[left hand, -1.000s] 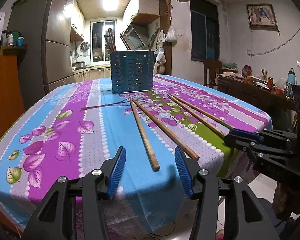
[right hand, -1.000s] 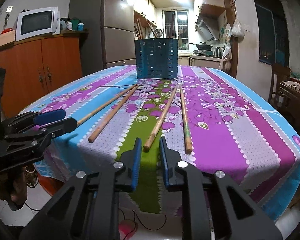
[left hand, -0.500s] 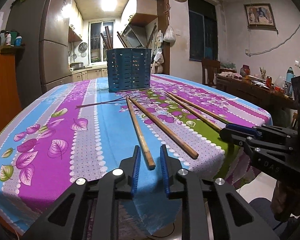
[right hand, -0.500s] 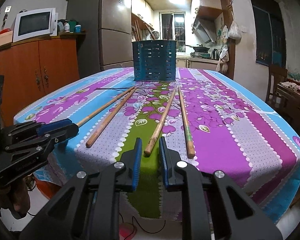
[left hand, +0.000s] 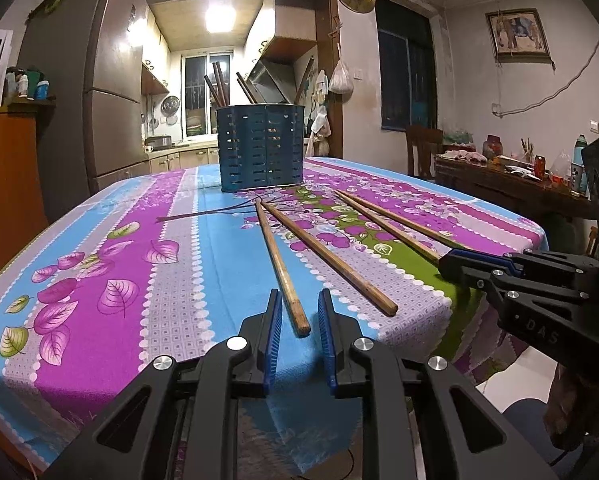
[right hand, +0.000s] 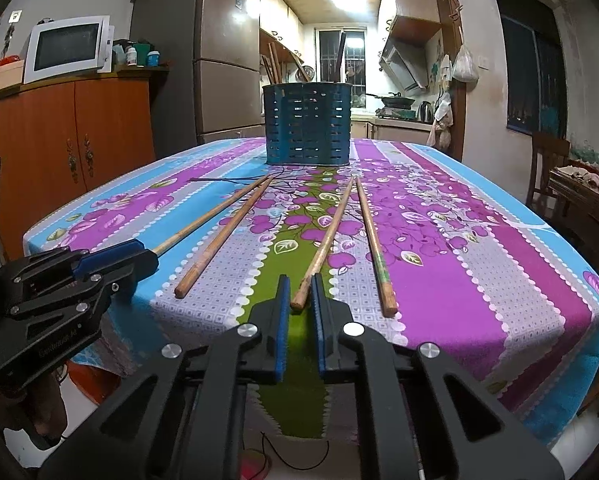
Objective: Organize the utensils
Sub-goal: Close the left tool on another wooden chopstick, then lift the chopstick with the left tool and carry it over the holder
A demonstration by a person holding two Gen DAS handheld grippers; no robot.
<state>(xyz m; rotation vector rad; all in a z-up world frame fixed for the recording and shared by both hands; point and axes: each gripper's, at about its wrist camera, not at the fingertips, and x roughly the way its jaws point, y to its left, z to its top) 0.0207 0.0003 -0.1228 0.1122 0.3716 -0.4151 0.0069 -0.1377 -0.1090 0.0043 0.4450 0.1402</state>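
Note:
Several long wooden chopsticks lie on a floral tablecloth, pointing toward a dark blue slotted utensil holder point(left hand: 260, 148) at the far end, also in the right wrist view point(right hand: 307, 123). My left gripper point(left hand: 298, 309) is narrowly open, its pads either side of the near end of the leftmost chopstick point(left hand: 280, 266), not clamped. My right gripper point(right hand: 300, 291) is narrowly open around the near end of another chopstick point(right hand: 326, 237). Each gripper shows in the other's view: the right one point(left hand: 455, 266) and the left one point(right hand: 147, 256).
The holder has several sticks standing in it. A third chopstick point(left hand: 329, 257) and a fourth point(right hand: 373, 242) lie beside the framed ones. The table's near edge point(left hand: 283, 384) drops off under the grippers. A cabinet point(right hand: 71, 148) stands left, a cluttered side table point(left hand: 511, 184) right.
Both grippers moved forward and lower to the chopstick ends. The left jaws closed from wide open to a narrow gap. The right jaws kept their narrow gap.

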